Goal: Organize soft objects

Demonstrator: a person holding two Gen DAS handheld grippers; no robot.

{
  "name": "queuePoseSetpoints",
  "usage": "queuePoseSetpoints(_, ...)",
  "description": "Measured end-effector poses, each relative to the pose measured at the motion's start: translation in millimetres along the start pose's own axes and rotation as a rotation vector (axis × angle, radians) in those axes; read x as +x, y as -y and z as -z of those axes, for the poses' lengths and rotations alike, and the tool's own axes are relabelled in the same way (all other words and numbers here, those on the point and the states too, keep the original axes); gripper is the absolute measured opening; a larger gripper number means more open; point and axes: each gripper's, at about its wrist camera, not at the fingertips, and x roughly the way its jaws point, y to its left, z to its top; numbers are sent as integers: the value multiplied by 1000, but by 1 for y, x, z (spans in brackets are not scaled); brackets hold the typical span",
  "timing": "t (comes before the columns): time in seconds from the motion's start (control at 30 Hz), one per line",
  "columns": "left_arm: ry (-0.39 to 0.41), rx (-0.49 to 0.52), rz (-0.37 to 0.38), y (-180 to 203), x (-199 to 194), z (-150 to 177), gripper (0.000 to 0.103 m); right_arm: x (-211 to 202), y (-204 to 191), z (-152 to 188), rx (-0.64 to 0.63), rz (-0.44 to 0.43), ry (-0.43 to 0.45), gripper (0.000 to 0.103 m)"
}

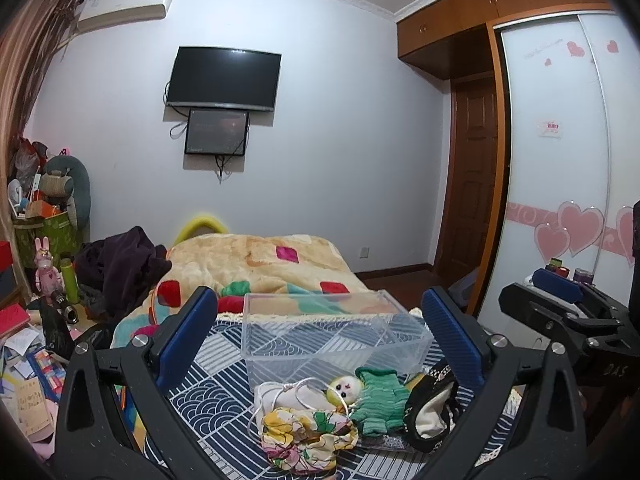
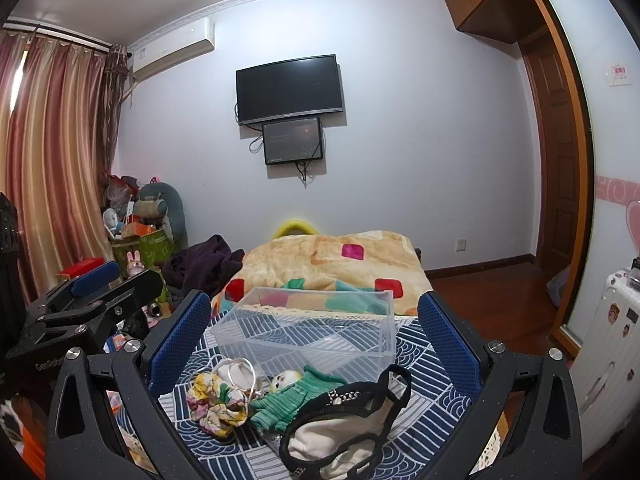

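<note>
Black left gripper frame reads "GenRobo…"; right gripper "DAS".

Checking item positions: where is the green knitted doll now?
In both views, the green knitted doll lies before the clear box, between the floral pouch and black-trimmed pouch.

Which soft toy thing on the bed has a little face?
The green knitted doll does. Its round pale yellow head with dark eyes lies against the clear box. The flowery cloth bundle and the black-trimmed white pouch beside it have no face.
</note>
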Motion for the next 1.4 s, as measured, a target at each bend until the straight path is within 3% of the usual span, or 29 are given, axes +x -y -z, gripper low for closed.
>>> queuePoseSetpoints(0.2, -133, -16, 28, -7, 24, 22, 103, 8, 5, 12, -2, 16, -51, 103)
queuePoseSetpoints(0.43, -327, -30, 44, -14, 55, 66, 103, 29, 22, 45, 4, 51, -205, 103)
queuePoseSetpoints(0.67, -445, -50, 12, -25, 72, 101, 103, 45, 35, 68, 20, 81, -313, 103)
queuePoseSetpoints(0.93, -528, -99, 12, -34, 92, 123, 102, 55, 58, 85, 115, 94, -392, 103)
queuePoseSetpoints(1.13, -582, -115, 63, -34, 101, 139, 79, 57, 53, 75, 152, 23, -371, 103)
queuePoseSetpoints(1.27, -575, -93, 81, -28, 97, 139, 63, 66, 44, 74, 83, 49, -369, 99)
queuePoseSetpoints(1.33, -569, -76, 87, -22, 93, 141, 55, 75, 42, 79, 76, 47, -408, 75)
queuePoseSetpoints(1.4, -563, -49, 66, -17, 89, 142, 49, 81, 44, 84, 109, 2, -448, 65)
